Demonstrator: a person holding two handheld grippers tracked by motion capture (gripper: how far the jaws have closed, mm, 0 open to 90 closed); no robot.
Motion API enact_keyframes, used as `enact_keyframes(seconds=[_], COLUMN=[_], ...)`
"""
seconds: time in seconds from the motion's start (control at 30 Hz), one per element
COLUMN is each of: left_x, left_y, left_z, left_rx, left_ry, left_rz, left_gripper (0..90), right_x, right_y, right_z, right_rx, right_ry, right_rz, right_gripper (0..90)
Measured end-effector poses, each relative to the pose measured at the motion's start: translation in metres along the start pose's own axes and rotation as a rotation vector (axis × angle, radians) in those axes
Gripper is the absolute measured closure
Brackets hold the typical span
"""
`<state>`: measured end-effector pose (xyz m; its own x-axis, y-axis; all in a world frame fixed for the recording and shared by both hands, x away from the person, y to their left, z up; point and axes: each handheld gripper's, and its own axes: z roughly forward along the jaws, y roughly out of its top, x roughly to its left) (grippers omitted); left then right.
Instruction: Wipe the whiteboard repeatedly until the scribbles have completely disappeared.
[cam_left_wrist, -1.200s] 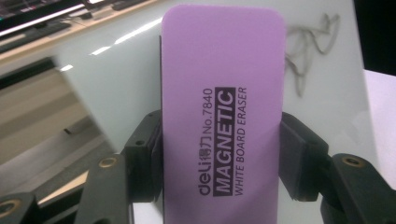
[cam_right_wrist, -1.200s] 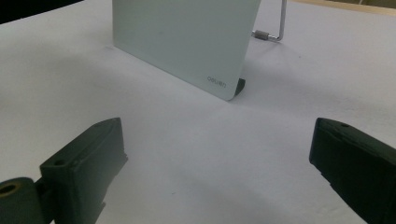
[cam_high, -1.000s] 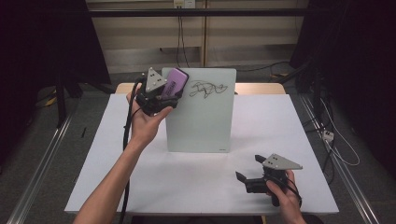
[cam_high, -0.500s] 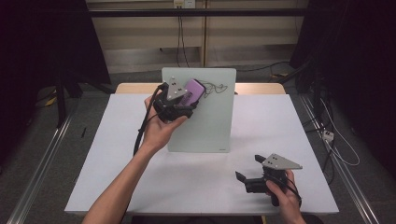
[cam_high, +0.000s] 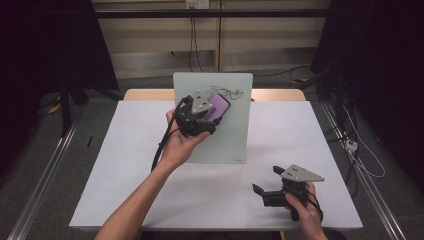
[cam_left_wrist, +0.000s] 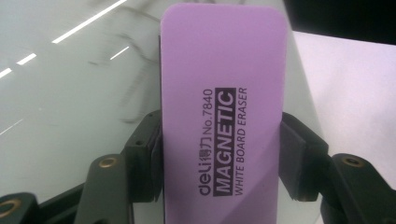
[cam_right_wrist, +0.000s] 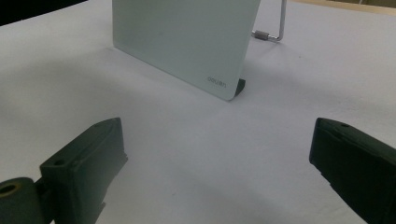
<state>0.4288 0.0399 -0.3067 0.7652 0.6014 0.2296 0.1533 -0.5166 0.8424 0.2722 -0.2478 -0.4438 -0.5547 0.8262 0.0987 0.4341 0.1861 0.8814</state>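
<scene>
While I'm watching from the high view, my left gripper (cam_high: 216, 111) is clamping the purple eraser (cam_high: 218, 106) and pressing it vs. the upright whiteboard (cam_high: 230, 135), near the board's top edge, approx. mid-width. Black scribble (cam_high: 235, 93) is sitting just right of the eraser, at the far top of the board, touching or nearly so; can't tell which. The left gripper view is showing both jaws pinching the eraser (cam_left_wrist: 222, 116) on its long sides, label reading "MAGNETIC WHITE BOARD ERASER", w/ smeared dark marks (cam_left_wrist: 135, 88) on the board (cam_left_wrist: 60, 116) left of it in that view.

My right gripper (cam_high: 268, 189) is resting on the white table (cam_high: 125, 175) at the near right, well apart from the board, jaws spread wide and holding nothing. The right gripper view is showing the two jaws far apart, bare table (cam_right_wrist: 201, 163) btwn them, and beyond that the board's lower corner (cam_right_wrist: 219, 84) w/ a small printed logo, a dark foot (cam_right_wrist: 240, 87) under it and a metal stand rod (cam_right_wrist: 275, 28) behind. The board is leaning back slightly on that stand, at the table's far middle.
</scene>
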Motion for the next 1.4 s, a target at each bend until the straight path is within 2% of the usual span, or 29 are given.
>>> enact_keyframes(seconds=[0.17, 0.3, 0.43, 0.47, 0.53, 0.73, 0.8, 1.0, 1.07, 1.13, 1.23, 1.3, 1.4], left_x=[0.014, 0.022, 0.029, 0.03, 0.03, 0.021, 0.016, 0.0, -0.007, -0.015, -0.026, -0.033, -0.037], left_y=[0.009, 0.015, 0.021, 0.022, 0.023, 0.024, 0.025, 0.025, 0.023, 0.019, 0.012, 0.009, 0.009], left_z=[-0.009, -0.014, -0.019, -0.02, -0.019, -0.013, -0.009, 0.004, 0.009, 0.014, 0.022, 0.026, 0.028], left_rx=[-0.012, -0.026, -0.044, -0.044, -0.038, -0.032, -0.021, 0.015, 0.018, 0.02, 0.032, 0.042, 0.042], left_ry=[0.033, 0.044, 0.071, 0.072, 0.08, 0.068, 0.062, 0.011, -0.011, -0.014, -0.049, -0.054, -0.055], left_rz=[-0.022, -0.046, -0.053, -0.065, -0.061, -0.049, -0.03, 0.014, 0.021, 0.035, 0.04, 0.053, 0.043], left_gripper=[41.2, 41.2, 41.3, 41.2, 41.2, 41.2, 41.2, 41.2, 41.2, 41.2, 41.2, 41.2, 41.2], right_x=[0.0, 0.0, 0.0, 0.001, 0.001, 0.0, 0.0, 0.0, 0.0, 0.0, 0.0, 0.0, 0.0], right_y=[0.0, 0.0, 0.0, 0.0, 0.0, 0.0, 0.0, 0.0, 0.0, 0.0, 0.0, 0.0, 0.0], right_z=[0.0, 0.0, 0.001, 0.001, 0.0, 0.001, 0.001, 0.001, 0.0, 0.0, 0.0, 0.0, 0.0], right_rx=[-0.001, 0.001, 0.001, 0.002, 0.002, 0.004, 0.005, 0.002, 0.001, 0.002, 0.001, 0.001, 0.001], right_ry=[0.001, 0.001, -0.002, -0.001, -0.002, -0.001, -0.002, -0.001, -0.001, 0.001, 0.002, 0.003, 0.004], right_rz=[0.0, 0.001, 0.004, 0.004, 0.004, 0.001, 0.001, 0.003, 0.002, 0.001, 0.001, 0.001, 0.0], right_gripper=[3.2, 3.2, 3.2, 3.2, 3.2, 3.3, 3.2, 3.2, 3.2, 3.2, 3.2, 3.2, 3.2])
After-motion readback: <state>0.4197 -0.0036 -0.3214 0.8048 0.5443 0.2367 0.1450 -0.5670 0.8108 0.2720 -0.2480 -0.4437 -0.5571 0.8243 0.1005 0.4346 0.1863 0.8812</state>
